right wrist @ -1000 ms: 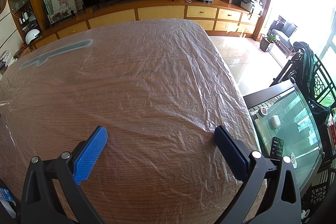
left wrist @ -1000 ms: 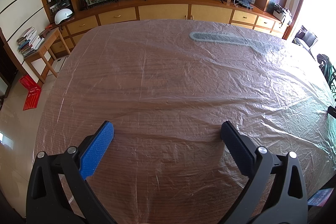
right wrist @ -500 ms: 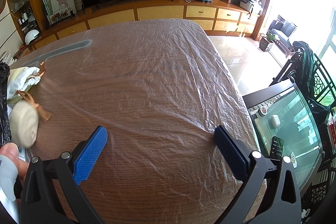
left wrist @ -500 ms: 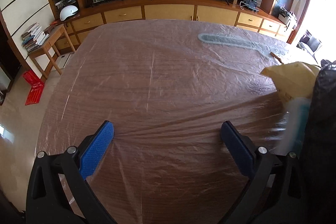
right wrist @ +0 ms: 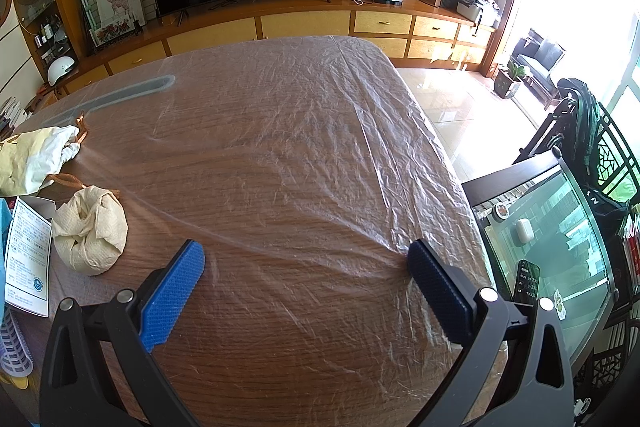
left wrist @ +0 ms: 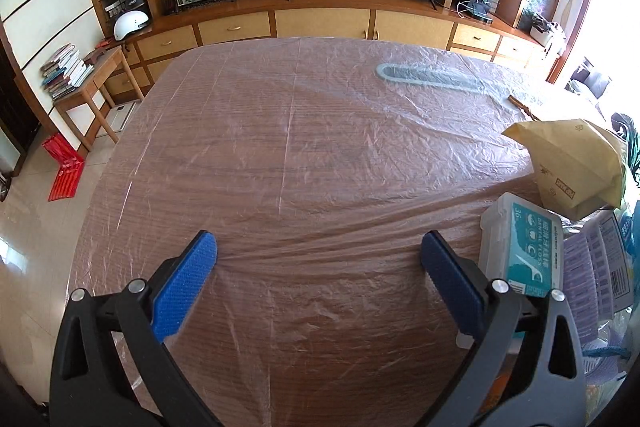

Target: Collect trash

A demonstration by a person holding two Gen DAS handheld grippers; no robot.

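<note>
Trash lies on the plastic-covered wooden table (left wrist: 300, 163). In the left wrist view a yellow paper bag (left wrist: 572, 159), a clear dental-floss box with a teal label (left wrist: 520, 247) and a printed leaflet (left wrist: 592, 267) lie at the right. In the right wrist view the yellow bag (right wrist: 28, 159), a crumpled cream paper ball (right wrist: 92, 235), a white leaflet (right wrist: 28, 255) and a ribbed plastic roller (right wrist: 12, 347) lie at the left. My left gripper (left wrist: 318, 251) is open and empty, left of the floss box. My right gripper (right wrist: 306, 259) is open and empty, right of the paper ball.
A grey-blue oblong shape (left wrist: 428, 79) lies under the plastic at the far side. A TV cabinet (left wrist: 320, 19) runs behind the table. A glass-topped stand (right wrist: 552, 227) with a phone stands off the table's right edge. A small wooden side table (left wrist: 92, 87) stands at the left.
A second ago the table was bare. The bag, floss box, leaflets and paper ball have been dropped between the two grippers and now lie still. Both grippers stay open.
</note>
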